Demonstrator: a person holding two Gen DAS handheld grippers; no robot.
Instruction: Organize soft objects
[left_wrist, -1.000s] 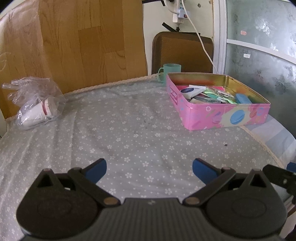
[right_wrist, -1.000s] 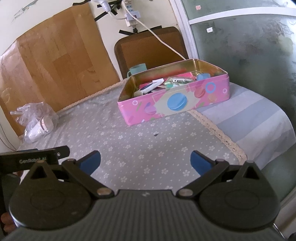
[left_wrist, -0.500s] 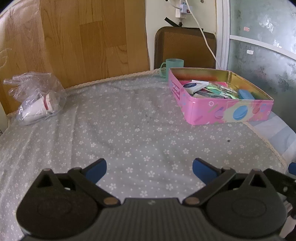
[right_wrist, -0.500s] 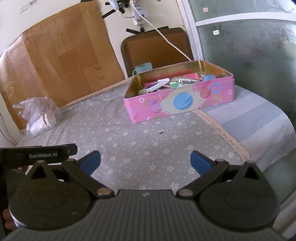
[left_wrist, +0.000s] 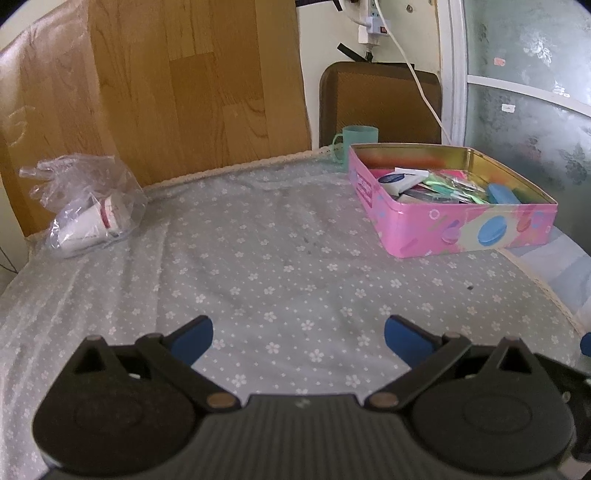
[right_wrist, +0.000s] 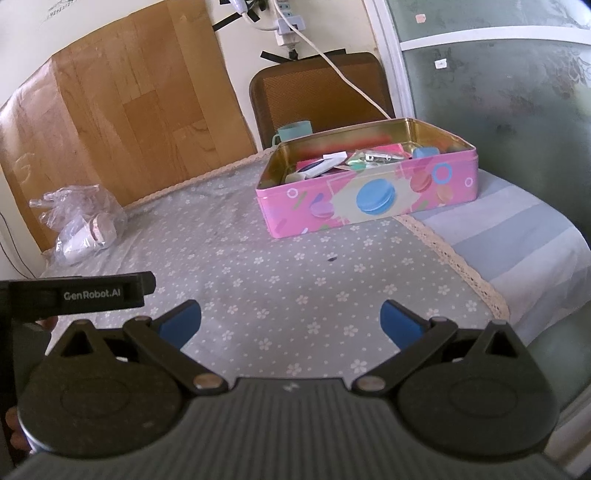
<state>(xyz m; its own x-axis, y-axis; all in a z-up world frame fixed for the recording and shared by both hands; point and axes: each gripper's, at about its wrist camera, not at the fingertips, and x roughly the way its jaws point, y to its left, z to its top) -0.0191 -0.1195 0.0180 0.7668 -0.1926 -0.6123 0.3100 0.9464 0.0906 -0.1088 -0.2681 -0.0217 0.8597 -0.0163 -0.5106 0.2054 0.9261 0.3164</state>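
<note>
Over tablecloth (left_wrist: 280, 266), both grippers' fingers (left_wrist: 192, 338) spread.

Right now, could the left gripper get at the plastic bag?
Probably yes. The left gripper hangs with jaws open and empty over bare tablecloth, and nothing lies between it and the bag at the far left edge.

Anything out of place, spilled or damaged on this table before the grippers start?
Nothing spilled or broken. The clear plastic bag lies crumpled on its side at the far left. The pink tin has no lid on and straddles the tablecloth's lace edge. A small dark speck marks the cloth.
</note>
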